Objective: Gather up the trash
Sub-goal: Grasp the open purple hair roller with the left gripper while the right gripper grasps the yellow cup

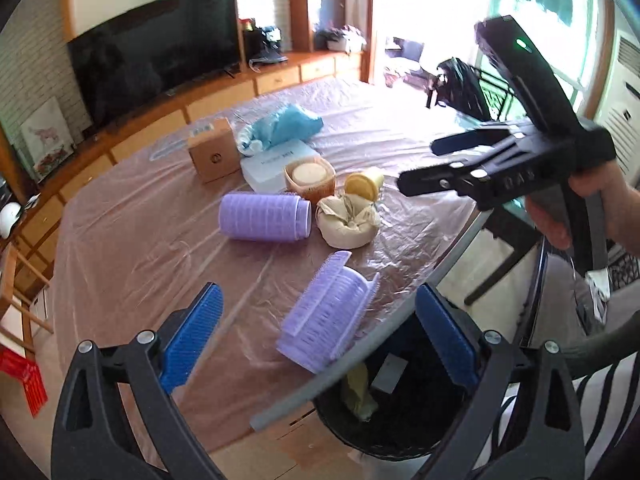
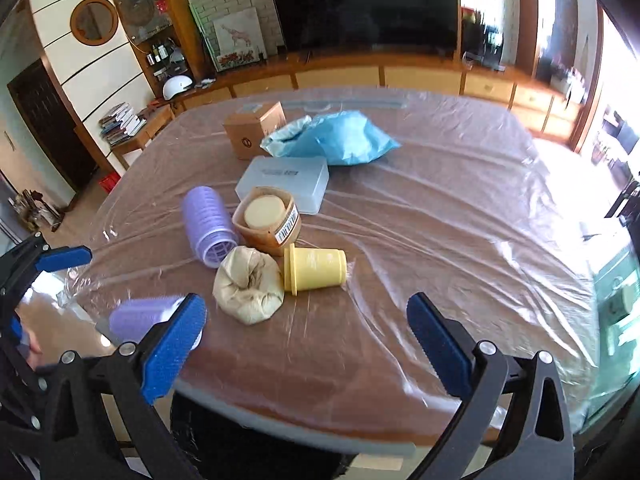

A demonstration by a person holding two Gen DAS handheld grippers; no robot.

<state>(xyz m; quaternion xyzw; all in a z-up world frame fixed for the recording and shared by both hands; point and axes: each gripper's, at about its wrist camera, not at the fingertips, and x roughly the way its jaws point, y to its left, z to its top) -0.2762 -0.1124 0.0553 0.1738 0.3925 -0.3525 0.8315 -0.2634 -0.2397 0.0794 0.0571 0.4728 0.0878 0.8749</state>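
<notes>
Both your grippers — left gripper (image 1: 316,344) and right gripper (image 2: 308,344) — gape wide, holding nothing. Purple roller (image 1: 328,312) lies near the black bin (image 1: 400,420) — yellow cup (image 2: 316,268) beside cloth bundle (image 2: 248,284).

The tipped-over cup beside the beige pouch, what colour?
Pale yellow cup; clearest in the right wrist view.

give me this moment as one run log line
left gripper: open, empty | right gripper: open, empty | bin: below table edge, trash inside | yellow cup: on its side on table

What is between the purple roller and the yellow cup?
The beige crumpled bag sits between the purple roller and yellow cup, seen in the right wrist view.
</notes>
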